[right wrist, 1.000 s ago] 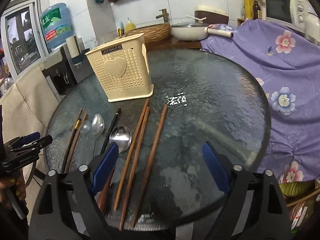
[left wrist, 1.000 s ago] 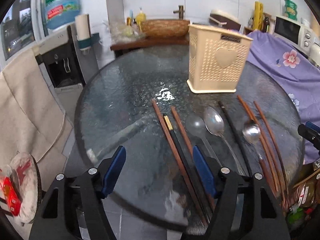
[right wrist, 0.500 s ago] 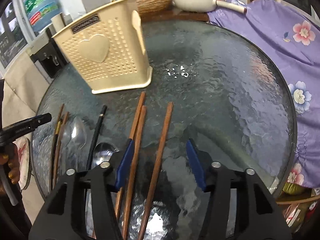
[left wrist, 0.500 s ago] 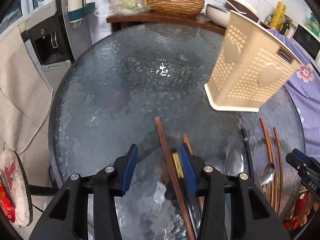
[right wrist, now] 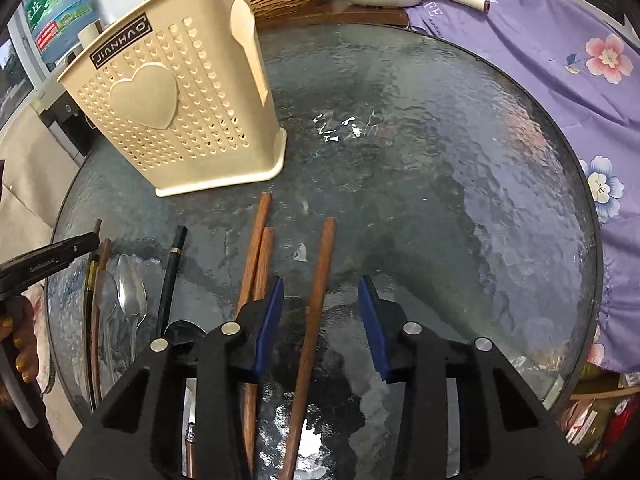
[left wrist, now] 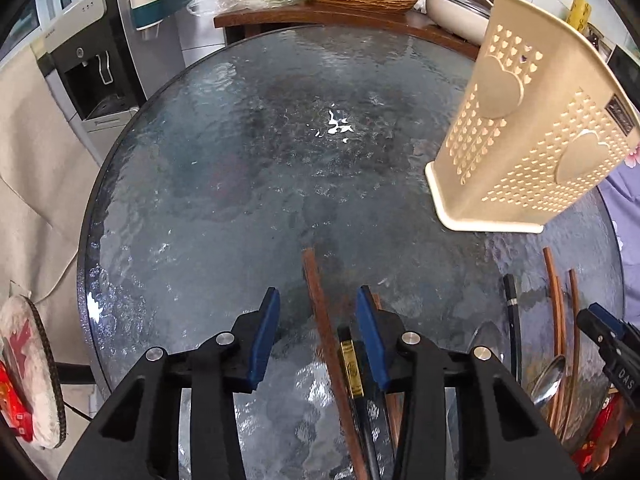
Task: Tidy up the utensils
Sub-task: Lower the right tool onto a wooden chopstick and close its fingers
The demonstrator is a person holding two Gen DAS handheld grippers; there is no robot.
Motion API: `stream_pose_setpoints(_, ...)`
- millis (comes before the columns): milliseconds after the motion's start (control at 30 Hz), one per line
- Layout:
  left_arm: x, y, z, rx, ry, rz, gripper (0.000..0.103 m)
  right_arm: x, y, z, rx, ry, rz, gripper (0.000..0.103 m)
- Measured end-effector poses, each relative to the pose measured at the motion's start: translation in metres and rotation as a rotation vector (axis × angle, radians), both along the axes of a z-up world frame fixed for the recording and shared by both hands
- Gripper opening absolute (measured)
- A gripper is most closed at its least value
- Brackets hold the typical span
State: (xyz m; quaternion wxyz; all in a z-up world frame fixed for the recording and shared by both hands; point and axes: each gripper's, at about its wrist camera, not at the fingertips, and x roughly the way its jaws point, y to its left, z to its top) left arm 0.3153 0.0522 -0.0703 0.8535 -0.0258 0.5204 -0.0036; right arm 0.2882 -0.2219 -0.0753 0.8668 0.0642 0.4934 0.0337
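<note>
Left wrist view: left gripper [left wrist: 316,300] low over glass table [left wrist: 240,184], jaws apart and just been closing, a brown chopstick [left wrist: 320,312] between the pads, not pinched. Black chopstick [left wrist: 352,364] beside right pad; contact hard to tell. Holder [left wrist: 532,136] upright at right, well apart. Spoon [left wrist: 550,376] and more chopsticks near right edge.

Right wrist view: right gripper [right wrist: 320,296] jaws apart, also closing, one brown stick [right wrist: 316,292] between the pads, untouched. Chopstick pair [right wrist: 256,256] lies just left of it. Clear spoons [right wrist: 128,292] further left.

Bare glass table [left wrist: 224,184] lies open ahead; the cream holder [right wrist: 176,108] blocks the far side behind the chopsticks [right wrist: 256,256].
</note>
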Motion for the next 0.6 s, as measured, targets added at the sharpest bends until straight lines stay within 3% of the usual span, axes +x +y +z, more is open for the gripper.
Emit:
stream_pose_setpoints(200, 0.01, 0.001, -0.005, 0.018, 0.006, 0.008, 0.039, 0.005, 0.009, -0.004, -0.023, 0.014, -0.008, 0.032)
stream_pose_setpoints(367, 0.01, 0.0, -0.006, 0.046, -0.006, 0.017, 0.029, 0.008, 0.012, -0.004, -0.028, 0.02, -0.015, 0.027)
stream_pose_setpoints(600, 0.0, -0.015, -0.007, 0.102, -0.031, -0.009, 0.017, 0.007, 0.024, -0.004, -0.116, -0.003, -0.017, 0.017)
